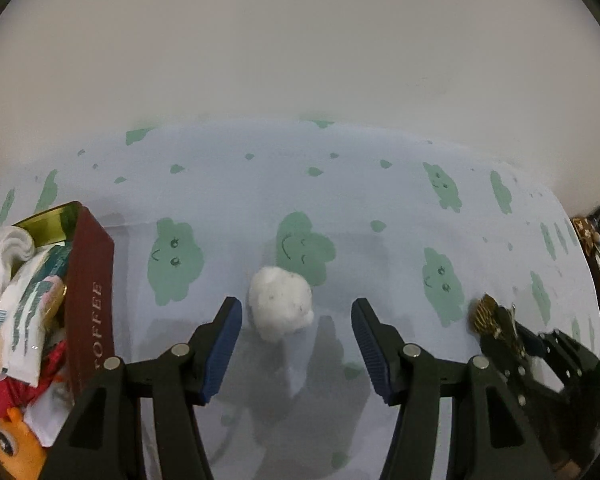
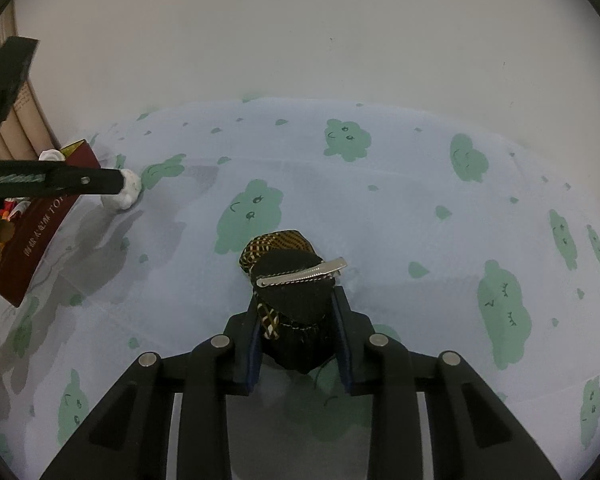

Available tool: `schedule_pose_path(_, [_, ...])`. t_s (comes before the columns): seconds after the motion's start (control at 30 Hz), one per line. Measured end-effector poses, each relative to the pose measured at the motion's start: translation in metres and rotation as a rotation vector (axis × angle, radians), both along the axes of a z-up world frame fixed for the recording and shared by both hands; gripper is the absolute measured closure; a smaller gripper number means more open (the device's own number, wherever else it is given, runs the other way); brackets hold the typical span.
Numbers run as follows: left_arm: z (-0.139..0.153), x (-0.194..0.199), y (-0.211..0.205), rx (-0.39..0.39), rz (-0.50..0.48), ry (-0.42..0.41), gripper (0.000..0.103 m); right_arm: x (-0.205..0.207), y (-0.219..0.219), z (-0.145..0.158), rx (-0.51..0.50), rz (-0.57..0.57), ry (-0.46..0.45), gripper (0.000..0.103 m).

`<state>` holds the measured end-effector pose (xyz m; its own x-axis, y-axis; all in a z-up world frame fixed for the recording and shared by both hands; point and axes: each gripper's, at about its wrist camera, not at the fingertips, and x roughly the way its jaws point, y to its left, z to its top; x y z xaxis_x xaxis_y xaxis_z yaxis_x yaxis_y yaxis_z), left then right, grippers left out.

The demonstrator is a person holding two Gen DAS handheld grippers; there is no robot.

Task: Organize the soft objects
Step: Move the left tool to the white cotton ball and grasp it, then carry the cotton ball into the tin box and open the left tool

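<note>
The left gripper (image 1: 296, 316) is holding its fingers apart around a white fluffy ball (image 1: 281, 304) on the desk (image 1: 380, 200); the right gripper (image 2: 296, 320) is clamping a dark hair bow (image 2: 288, 292).

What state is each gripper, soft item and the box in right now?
Left gripper: open, white fluffy ball ahead between its fingers, untouched.
Right gripper: shut on the hair clip.
White fluffy ball: lying loose on the tablecloth.
Hair clip: held, metal clasp up.
Box: open, stuffed with soft items.
</note>
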<state>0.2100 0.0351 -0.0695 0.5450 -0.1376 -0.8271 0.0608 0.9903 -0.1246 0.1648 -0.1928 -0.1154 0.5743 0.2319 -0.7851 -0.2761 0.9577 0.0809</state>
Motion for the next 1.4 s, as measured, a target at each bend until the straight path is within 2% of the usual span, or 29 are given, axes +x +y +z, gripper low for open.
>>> schedule_pose_path(0.17, [-0.015, 0.016, 0.003, -0.055, 0.041, 0.051, 0.045, 0.001, 0.000, -0.001, 0.005, 0.002, 0.001, 0.074])
schedule_pose_path(0.27, [-0.023, 0.021, 0.004, -0.060, 0.063, 0.073, 0.045, 0.001, -0.001, -0.001, 0.006, 0.003, 0.002, 0.073])
schedule_pose_path(0.3, [-0.024, 0.020, 0.005, -0.063, 0.069, 0.075, 0.049, 0.001, -0.001, -0.001, 0.006, 0.003, 0.002, 0.073])
schedule_pose_path(0.33, [-0.025, 0.020, 0.005, -0.061, 0.075, 0.073, 0.060, 0.001, -0.001, -0.001, 0.006, 0.003, 0.002, 0.073])
schedule_pose_path(0.4, [-0.026, 0.019, 0.004, -0.018, 0.085, 0.068, 0.072, 0.001, -0.001, -0.001, 0.006, 0.004, 0.002, 0.073])
schedule_pose_path(0.47, [-0.026, 0.016, 0.005, -0.030, 0.074, 0.063, 0.075, 0.001, -0.001, -0.001, 0.002, 0.006, 0.001, 0.072])
schedule_pose_path(0.6, [-0.020, 0.006, 0.006, 0.002, 0.084, 0.050, 0.077, 0.001, 0.001, -0.001, -0.008, 0.007, -0.001, 0.072])
schedule_pose_path(0.87, [0.023, -0.038, 0.002, 0.091, 0.044, -0.033, 0.077, -0.001, 0.006, -0.001, -0.029, 0.008, -0.005, 0.072])
schedule_pose_path(1.03, [0.056, -0.065, 0.016, 0.100, 0.042, -0.070, 0.077, -0.001, 0.007, -0.001, -0.033, 0.009, -0.006, 0.072])
schedule_pose_path(1.17, [0.083, -0.082, 0.044, 0.099, 0.077, -0.100, 0.077, -0.001, 0.008, -0.001, -0.042, 0.009, -0.008, 0.072])
schedule_pose_path(1.23, [0.094, -0.088, 0.063, 0.124, 0.106, -0.116, 0.077, -0.001, 0.008, -0.001, -0.046, 0.009, -0.009, 0.072])
schedule_pose_path(1.4, [0.103, -0.090, 0.112, 0.130, 0.192, -0.110, 0.077, -0.001, 0.009, -0.001, -0.054, 0.010, -0.011, 0.072])
